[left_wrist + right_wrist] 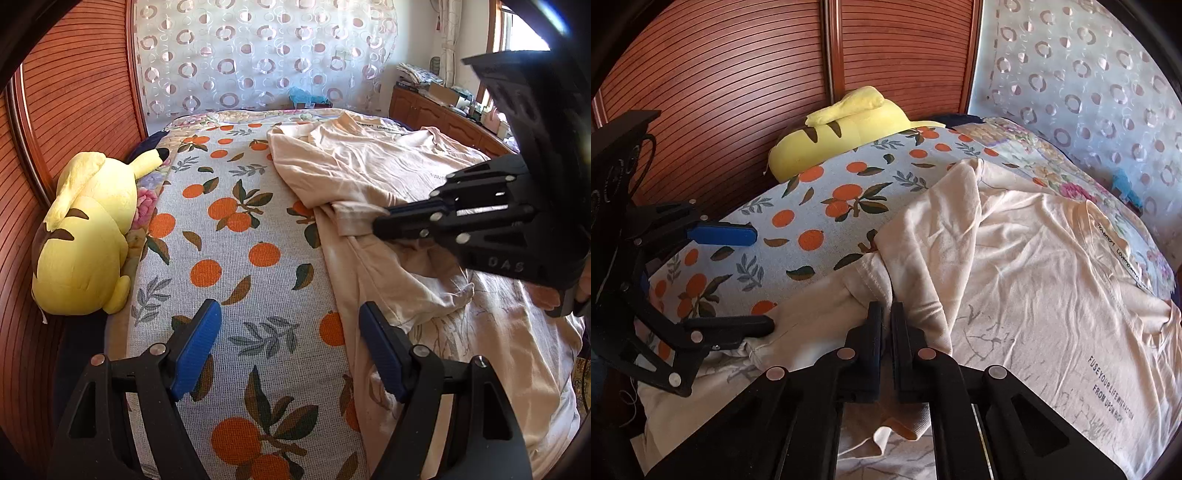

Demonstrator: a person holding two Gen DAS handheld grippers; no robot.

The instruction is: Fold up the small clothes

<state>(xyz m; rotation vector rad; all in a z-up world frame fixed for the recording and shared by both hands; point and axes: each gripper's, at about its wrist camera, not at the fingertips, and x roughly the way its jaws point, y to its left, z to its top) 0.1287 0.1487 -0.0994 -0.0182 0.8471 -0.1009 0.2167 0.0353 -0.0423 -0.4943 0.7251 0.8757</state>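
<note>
Sleeve (882,269) of cream T-shirt (1015,266) pinched tight in right gripper (886,314), presumably for drawing inward across shirt spread over orange-print bedspread (229,236). Left gripper (290,325) held beside, jaws wide apart, gripping nothing.

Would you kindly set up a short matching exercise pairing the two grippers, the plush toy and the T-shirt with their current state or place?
Things:
1. left gripper
2. right gripper
3. yellow plush toy
4. cream T-shirt

States:
A. shut on fabric
B. against the wooden headboard
C. open above the orange-print cover
D. spread, partly folded, on the bed

Pairs: 1-C, 2-A, 3-B, 4-D
</note>
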